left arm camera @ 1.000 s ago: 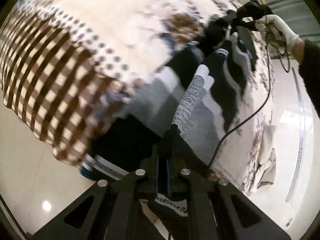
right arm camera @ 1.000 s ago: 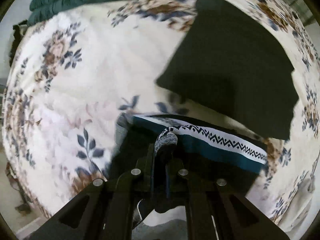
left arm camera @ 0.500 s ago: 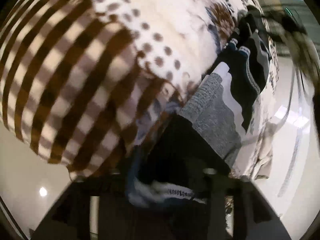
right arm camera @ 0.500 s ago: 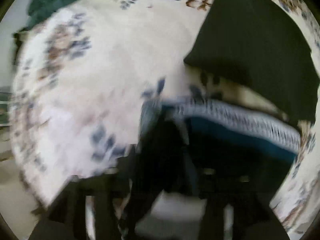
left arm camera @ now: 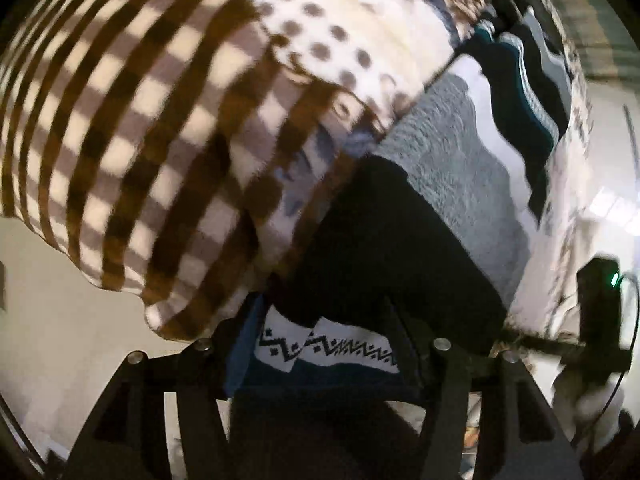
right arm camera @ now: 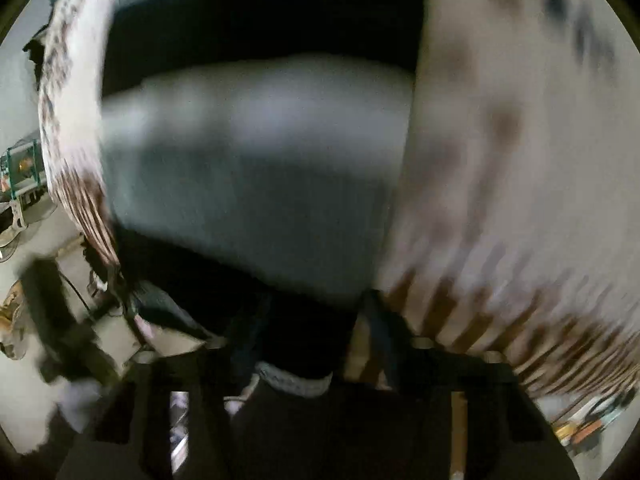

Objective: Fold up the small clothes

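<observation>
A knit garment with grey, white, black and teal bands (left arm camera: 452, 168) lies on the bed; its hem with a white zigzag band (left arm camera: 328, 348) lies between the fingers of my left gripper (left arm camera: 320, 344), whose jaws stand wide apart. In the blurred right wrist view the same garment (right arm camera: 256, 184) fills the middle, and my right gripper (right arm camera: 304, 352) has spread jaws with dark cloth and a pale hem band between them. The right gripper's body (left arm camera: 600, 312) shows at the right edge of the left wrist view.
A brown and white checked blanket (left arm camera: 132, 128) lies to the left on the floral bedsheet (left arm camera: 360, 4). It also shows in the right wrist view (right arm camera: 520, 208). The shiny floor (left arm camera: 60, 320) lies below the bed edge. Clutter stands on the floor at the left (right arm camera: 20, 184).
Both grippers were shut on the garment's edge a second ago; both have swung across and down to the bed, and their jaws now stand open with the cloth lying between them.
</observation>
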{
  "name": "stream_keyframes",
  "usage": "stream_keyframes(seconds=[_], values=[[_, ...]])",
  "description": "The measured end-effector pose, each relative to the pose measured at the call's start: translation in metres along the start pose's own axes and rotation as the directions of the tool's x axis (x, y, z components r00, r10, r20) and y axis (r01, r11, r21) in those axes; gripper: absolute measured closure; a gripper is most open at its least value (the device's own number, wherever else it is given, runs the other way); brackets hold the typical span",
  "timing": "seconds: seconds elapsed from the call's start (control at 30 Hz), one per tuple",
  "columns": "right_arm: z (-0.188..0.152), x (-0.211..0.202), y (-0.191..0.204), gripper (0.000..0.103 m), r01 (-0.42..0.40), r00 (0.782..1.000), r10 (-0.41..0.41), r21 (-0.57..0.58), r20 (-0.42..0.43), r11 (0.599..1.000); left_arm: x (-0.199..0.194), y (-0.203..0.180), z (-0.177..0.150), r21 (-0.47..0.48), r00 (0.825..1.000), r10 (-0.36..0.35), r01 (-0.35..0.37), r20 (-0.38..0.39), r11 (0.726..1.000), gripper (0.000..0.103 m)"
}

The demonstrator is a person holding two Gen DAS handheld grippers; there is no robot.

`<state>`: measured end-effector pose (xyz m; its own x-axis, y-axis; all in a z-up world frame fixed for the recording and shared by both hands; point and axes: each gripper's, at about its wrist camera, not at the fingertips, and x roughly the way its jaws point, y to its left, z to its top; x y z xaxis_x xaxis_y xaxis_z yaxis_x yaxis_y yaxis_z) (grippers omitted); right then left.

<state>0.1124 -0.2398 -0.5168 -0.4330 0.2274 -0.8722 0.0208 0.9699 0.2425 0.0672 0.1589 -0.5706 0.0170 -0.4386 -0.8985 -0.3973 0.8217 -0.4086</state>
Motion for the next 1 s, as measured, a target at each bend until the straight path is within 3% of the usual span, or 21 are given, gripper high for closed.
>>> stream_keyframes(seconds=[0.03,0.07,0.13,0.2,0.23,0.3,0.33,0.37,0.4,0.47,0.6,0.67,0.73,0.8,0.83,0.87,0.9,1.0], values=[[-0.010,0.011,-0.002,0.085,-0.005,1.000,0.005,0.005,-0.004,1.000,0.000,-0.005,-0.002,0.024,1.000,0.016,-0.016,0.003,1.000,0.078],[-0.017,0.018,-0.003,0.088,-0.011,1.000,0.011,0.004,0.005,1.000,0.000,-0.009,-0.003,0.041,0.999,0.041,-0.041,-0.011,0.998,0.082],[-0.028,0.024,-0.006,0.088,0.014,0.999,-0.014,-0.008,0.034,1.000,-0.007,-0.018,-0.005,0.054,0.999,0.051,-0.050,-0.018,0.997,0.082],[-0.030,0.015,-0.012,0.088,-0.029,0.999,0.028,0.021,0.034,0.999,-0.029,-0.031,-0.004,0.042,0.998,0.059,-0.058,-0.023,0.997,0.081],[-0.029,0.004,-0.018,0.087,-0.053,0.998,0.051,0.038,0.043,0.998,-0.041,-0.038,-0.003,0.042,0.999,0.047,-0.046,-0.011,0.998,0.077],[-0.027,-0.028,-0.032,0.079,-0.103,0.990,0.097,0.051,0.098,0.993,-0.075,-0.062,0.008,0.064,0.998,-0.016,0.013,0.055,0.998,0.044],[-0.025,-0.050,-0.039,0.063,-0.133,0.982,0.124,0.055,0.143,0.990,-0.092,-0.079,0.020,0.079,0.993,-0.062,0.054,0.104,0.995,0.029],[-0.021,-0.073,-0.047,0.049,-0.156,0.971,0.141,0.063,0.194,0.986,-0.105,-0.096,0.034,0.098,0.983,-0.113,0.099,0.148,0.990,0.029],[-0.016,-0.088,-0.054,0.047,-0.169,0.962,0.150,0.067,0.227,0.983,-0.112,-0.111,0.049,0.116,0.974,-0.144,0.125,0.173,0.985,0.029],[0.002,-0.127,-0.066,0.047,-0.196,0.940,0.166,0.073,0.299,0.978,-0.119,-0.149,0.092,0.173,0.951,-0.229,0.195,0.210,0.966,0.029],[0.068,-0.195,-0.095,0.047,-0.222,0.888,0.161,0.096,0.430,0.970,-0.103,-0.232,0.187,0.296,0.910,-0.293,0.206,0.293,0.933,0.029],[0.096,-0.218,-0.111,0.047,-0.223,0.868,0.146,0.110,0.475,0.968,-0.084,-0.263,0.239,0.331,0.909,-0.296,0.194,0.293,0.923,0.029],[0.133,-0.241,-0.124,0.047,-0.242,0.836,0.135,0.137,0.531,0.961,-0.057,-0.284,0.289,0.335,0.926,-0.249,0.148,0.283,0.931,0.029],[0.170,-0.256,-0.130,0.047,-0.262,0.820,0.128,0.168,0.558,0.950,-0.029,-0.297,0.336,0.343,0.942,-0.216,0.120,0.258,0.932,0.031],[0.189,-0.254,-0.120,0.047,-0.270,0.813,0.125,0.177,0.569,0.946,-0.020,-0.299,0.347,0.354,0.947,-0.205,0.108,0.248,0.929,0.042],[0.206,-0.257,-0.118,0.047,-0.277,0.808,0.125,0.184,0.576,0.943,-0.006,-0.305,0.361,0.385,0.952,-0.211,0.113,0.222,0.916,0.083],[0.226,-0.262,-0.121,0.047,-0.294,0.799,0.131,0.190,0.587,0.937,0.004,-0.308,0.368,0.404,0.963,-0.186,0.094,0.196,0.910,0.099],[0.261,-0.256,-0.116,0.047,-0.305,0.788,0.135,0.191,0.601,0.933,0.002,-0.307,0.369,0.450,0.956,-0.227,0.124,0.184,0.884,0.098]])
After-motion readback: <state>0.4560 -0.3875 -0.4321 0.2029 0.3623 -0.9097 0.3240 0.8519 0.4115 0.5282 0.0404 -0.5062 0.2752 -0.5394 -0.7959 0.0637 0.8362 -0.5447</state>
